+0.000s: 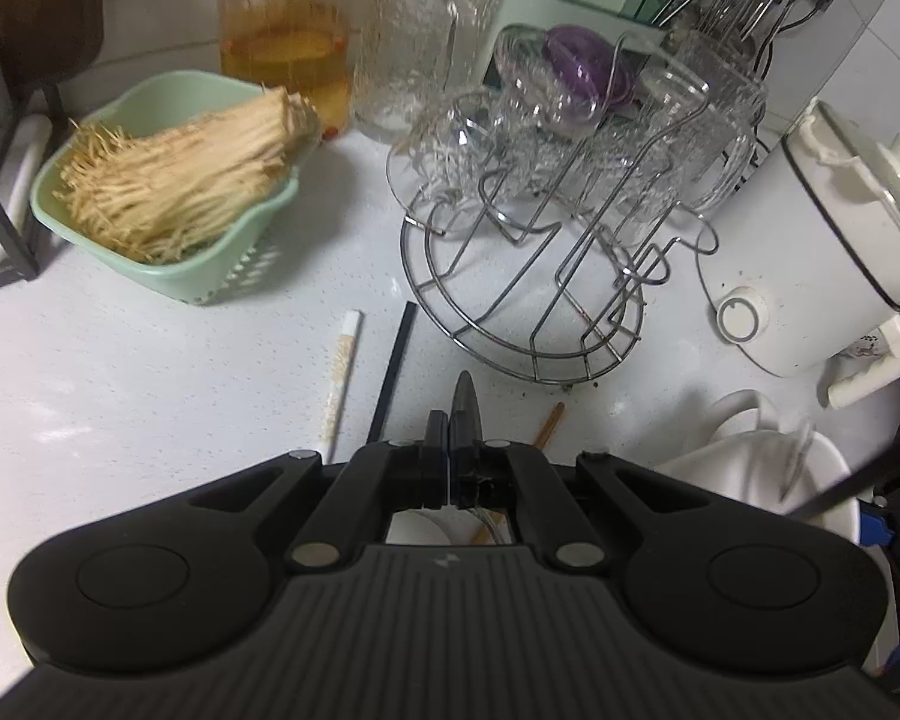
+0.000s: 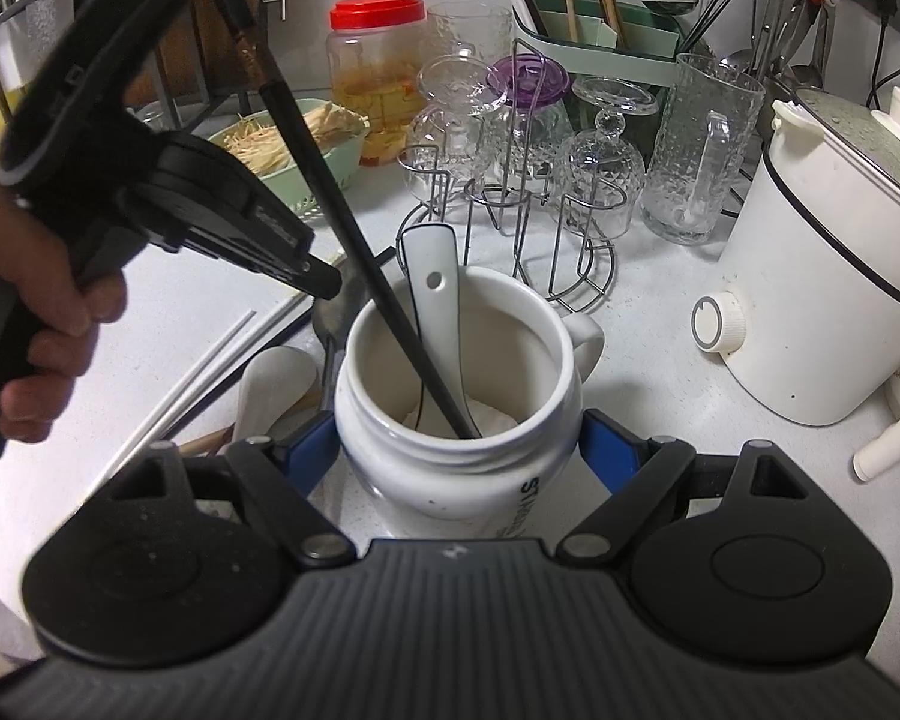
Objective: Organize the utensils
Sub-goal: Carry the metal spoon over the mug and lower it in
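White speckled counter (image 1: 150, 372) is seen across both views. At the left of the left wrist view, a pale green basket (image 1: 168, 276) filled with enoki mushrooms (image 1: 174, 180) is set on it, and behind that a red-lidded jar (image 1: 288, 42) of yellowish liquid is placed. Just below the basket, a white chopstick (image 1: 342, 378) and a black chopstick (image 1: 393, 372) are laid side by side on the counter. At the lower centre, the left gripper (image 1: 459, 420) is shown with its jaws pressed together on the handle of a dark metal spoon (image 1: 465, 396), whose tip is pointed up the frame. A wire rack (image 1: 528, 300) loaded with upturned glasses is seen right of centre, and a white electric pot (image 1: 834, 252) at the far right.

At the left of the right wrist view, the left gripper is held by a hand (image 2: 36, 300), and the spoon bowl is seen below its tip, beside a white jar (image 2: 456, 420). This jar is clamped between the blue-padded fingers (image 2: 309, 450) of the right gripper (image 2: 459, 456) at the lower centre. Inside the jar, a black chopstick (image 2: 342, 222) and a white ceramic spoon (image 2: 435, 282) are leaned. More white chopsticks (image 2: 198, 372) are laid on the counter at the jar's left.
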